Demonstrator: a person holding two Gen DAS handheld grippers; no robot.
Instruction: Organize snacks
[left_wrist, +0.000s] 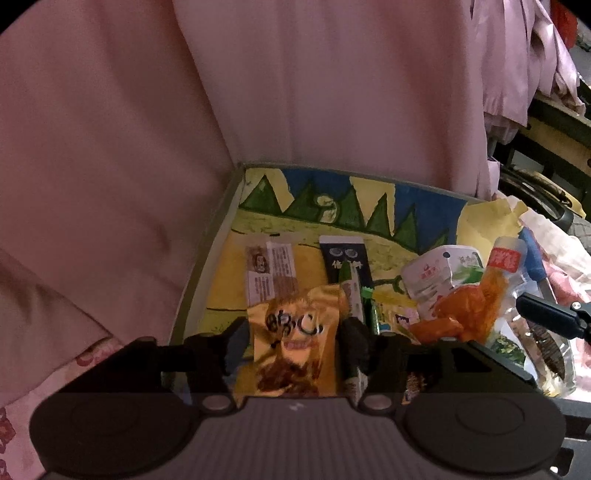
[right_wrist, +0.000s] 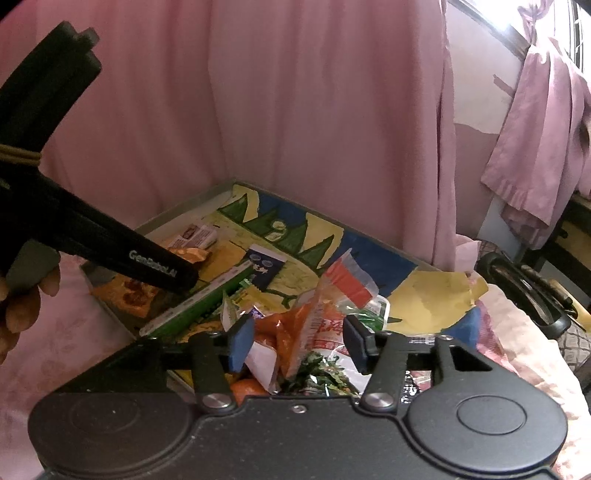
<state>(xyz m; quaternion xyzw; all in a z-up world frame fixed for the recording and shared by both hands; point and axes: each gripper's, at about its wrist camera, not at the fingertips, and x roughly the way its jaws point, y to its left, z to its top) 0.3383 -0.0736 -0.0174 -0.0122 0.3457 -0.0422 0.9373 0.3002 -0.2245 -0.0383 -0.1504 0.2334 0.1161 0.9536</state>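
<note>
My left tool (left_wrist: 295, 345) stands apart around one yellow pack (left_wrist: 295, 343) at the near edge of the surface (left_wrist: 207, 258). My right tool (right_wrist: 293, 341) is apart over one orange pack (right_wrist: 295, 332).

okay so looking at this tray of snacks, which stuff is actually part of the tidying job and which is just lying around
Part of the job:
orange snack packet between the left gripper fingers
red-topped bag of orange snacks between the right gripper fingers
dark blue packet
white-labelled packet
painted tray

Just lying about:
pink curtain
yellow paper
</note>
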